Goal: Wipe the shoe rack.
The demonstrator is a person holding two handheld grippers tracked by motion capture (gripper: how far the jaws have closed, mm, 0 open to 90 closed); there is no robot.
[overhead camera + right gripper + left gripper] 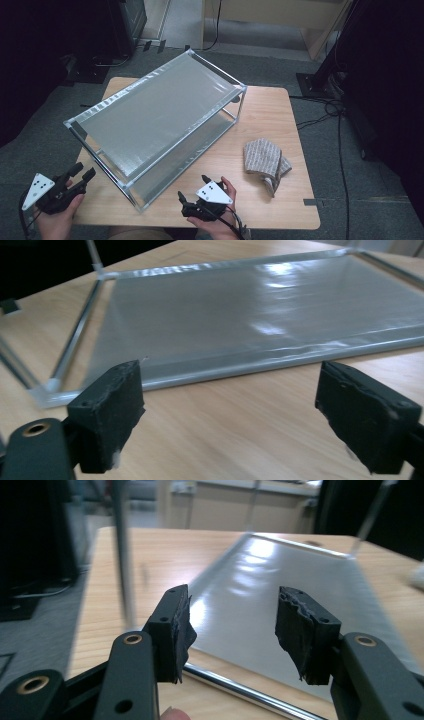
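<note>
Wooden table (260, 115) carries a two-tier metal rack (160, 125) at centre; my left gripper (82, 175) at eight o'clock and right gripper (192, 190) at six, both spread empty, should approach squarely.

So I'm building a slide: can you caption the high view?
Two open hand-held grippers, left and right, wait at the near edge of a two-tier metal shelf; a folded cloth lies beside it.

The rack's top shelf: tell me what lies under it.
Under the top shelf of the rack sits a second grey shelf close above the wooden table. Nothing shows on its visible strip; the rest is covered.
</note>
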